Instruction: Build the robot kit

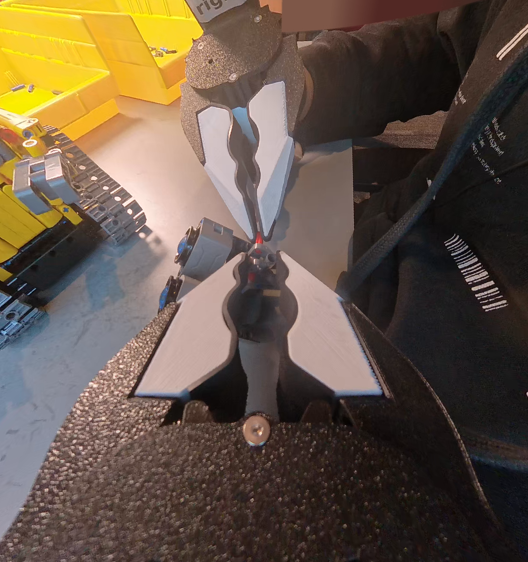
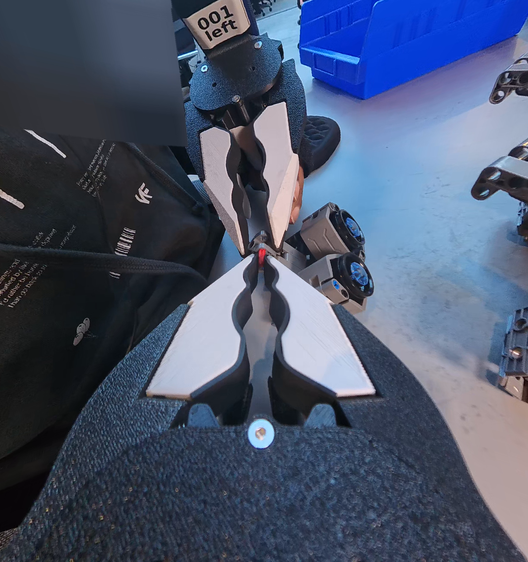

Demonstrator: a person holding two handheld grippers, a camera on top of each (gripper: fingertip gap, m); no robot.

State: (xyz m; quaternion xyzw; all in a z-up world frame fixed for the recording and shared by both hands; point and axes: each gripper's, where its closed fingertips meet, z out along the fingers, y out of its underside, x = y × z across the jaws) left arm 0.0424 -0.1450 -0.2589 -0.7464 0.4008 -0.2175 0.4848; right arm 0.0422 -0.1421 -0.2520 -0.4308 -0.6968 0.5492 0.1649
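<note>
A grey brick assembly with two black-and-blue lens eyes [image 1: 205,255] [image 2: 332,243] is held just above the grey table. My left gripper [image 1: 262,258] is shut on its small grey and black connector end [image 1: 261,258]; it also shows in the right wrist view [image 2: 258,243], coming from the top. My right gripper [image 2: 259,258] is shut on a short red pin [image 2: 260,254] that meets that connector. In the left wrist view the right gripper [image 1: 258,235] comes from above with the red pin [image 1: 258,237] at its tips. The two grippers stand tip to tip.
A yellow tracked brick model [image 1: 28,188] and yellow bins [image 1: 59,60] stand at the left. A blue bin [image 2: 408,45] and several loose grey beam parts [image 2: 515,179] lie at the right. A person in a black hoodie [image 1: 454,213] sits at the table edge. My two grippers' fingertips are within a few centimetres of each other.
</note>
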